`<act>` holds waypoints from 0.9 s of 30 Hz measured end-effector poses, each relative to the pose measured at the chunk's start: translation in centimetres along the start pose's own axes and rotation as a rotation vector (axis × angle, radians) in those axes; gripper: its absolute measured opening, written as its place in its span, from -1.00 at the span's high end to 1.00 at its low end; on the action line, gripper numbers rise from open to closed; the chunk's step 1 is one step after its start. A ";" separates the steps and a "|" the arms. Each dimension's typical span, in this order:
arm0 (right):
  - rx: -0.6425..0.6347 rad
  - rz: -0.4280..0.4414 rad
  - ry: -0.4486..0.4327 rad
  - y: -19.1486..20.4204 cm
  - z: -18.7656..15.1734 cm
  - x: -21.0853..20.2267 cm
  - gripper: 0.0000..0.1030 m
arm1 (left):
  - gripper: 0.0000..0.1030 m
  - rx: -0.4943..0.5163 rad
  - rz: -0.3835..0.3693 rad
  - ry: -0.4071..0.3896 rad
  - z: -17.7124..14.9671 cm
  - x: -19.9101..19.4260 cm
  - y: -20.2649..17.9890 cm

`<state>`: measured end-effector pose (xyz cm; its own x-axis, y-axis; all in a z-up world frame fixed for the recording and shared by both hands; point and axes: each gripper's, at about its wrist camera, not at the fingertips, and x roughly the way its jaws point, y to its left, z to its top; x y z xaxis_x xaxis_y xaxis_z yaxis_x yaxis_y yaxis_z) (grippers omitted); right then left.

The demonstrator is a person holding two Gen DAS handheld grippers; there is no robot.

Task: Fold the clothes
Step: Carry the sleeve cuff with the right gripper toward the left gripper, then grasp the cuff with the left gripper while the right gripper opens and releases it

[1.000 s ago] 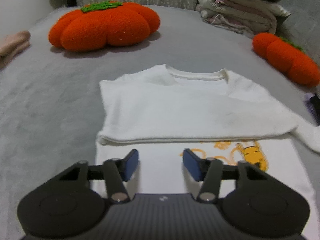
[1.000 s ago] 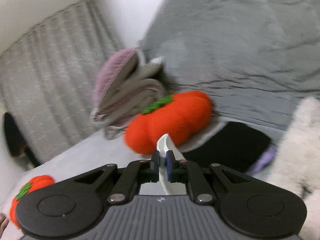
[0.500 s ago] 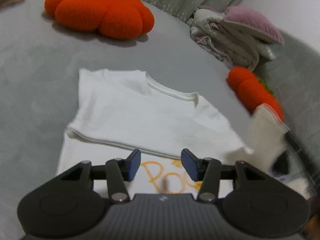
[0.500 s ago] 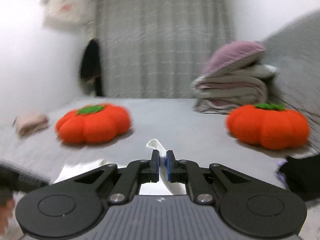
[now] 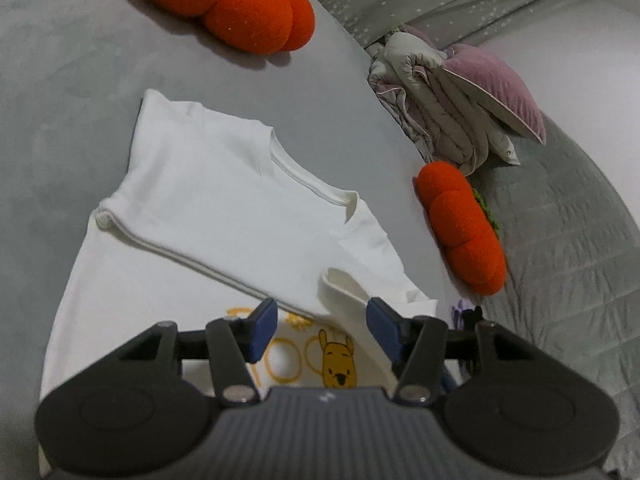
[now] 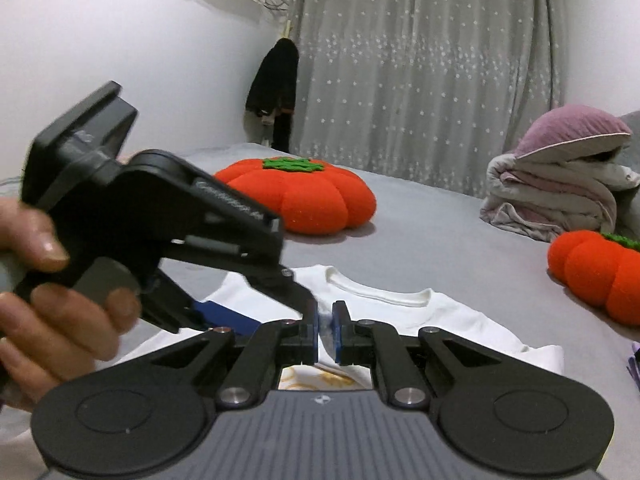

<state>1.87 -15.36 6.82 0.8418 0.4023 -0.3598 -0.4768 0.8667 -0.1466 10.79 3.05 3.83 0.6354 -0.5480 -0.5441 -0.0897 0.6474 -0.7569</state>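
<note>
Your white t-shirt [image 5: 224, 200] lies flat on the grey bed [image 5: 60, 100], collar at the far end, with its upper part folded down toward you so the yellow bear print [image 5: 338, 364] shows just below the fold. In the left wrist view the right sleeve [image 5: 352, 308] is pulled across the shirt and runs down past the right-hand blue pad of your left gripper [image 5: 322, 330]. That gripper's jaws stand roughly half apart and have just been opening; nothing is pinched between them, they just hang over the print.

The right wrist view fills in what that one hides: your right gripper [image 6: 326, 332] has its pads nearly together with a strip of white cloth caught in the narrow slot, so you've got hold of the shirt there, most likely that sleeve. It also shows your left gripper from the side, in your left hand [image 6: 48, 300], close on the near left and tipped down over the shirt.

Further out, the big orange pumpkin cushion [image 5: 224, 0] sits past the shirt on the far left, a smaller pumpkin cushion [image 5: 464, 232] on the right, and a pile of folded bedding [image 5: 448, 96] with a purple pillow on top beyond that. Only the right wrist view catches the starred curtain [image 6: 420, 60] and the dark garment [image 6: 276, 80] hanging in the corner.
</note>
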 end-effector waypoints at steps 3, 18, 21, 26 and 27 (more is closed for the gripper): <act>-0.026 0.000 -0.002 0.5 0.0 0.0 0.81 | -0.02 -0.024 -0.016 -0.003 0.2 0.1 0.3; -0.127 0.015 -0.003 3.2 -0.8 0.6 0.81 | 0.32 -0.060 -0.025 0.032 -0.7 1.4 0.4; -0.141 0.018 -0.010 3.5 -1.0 0.4 0.81 | 0.80 -0.023 -0.027 0.009 -0.6 1.1 0.0; -0.137 0.018 -0.010 3.0 -0.9 0.7 0.81 | 0.89 0.123 -0.006 -0.060 -0.2 0.4 -2.3; -0.125 0.030 -0.001 2.8 -0.9 0.7 0.81 | 0.89 0.147 -0.002 -0.072 -0.1 0.2 -2.7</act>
<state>0.89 -12.98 5.37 0.8269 0.4282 -0.3645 -0.5298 0.8106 -0.2494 11.10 1.15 5.73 0.6890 -0.5138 -0.5112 0.0216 0.7196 -0.6941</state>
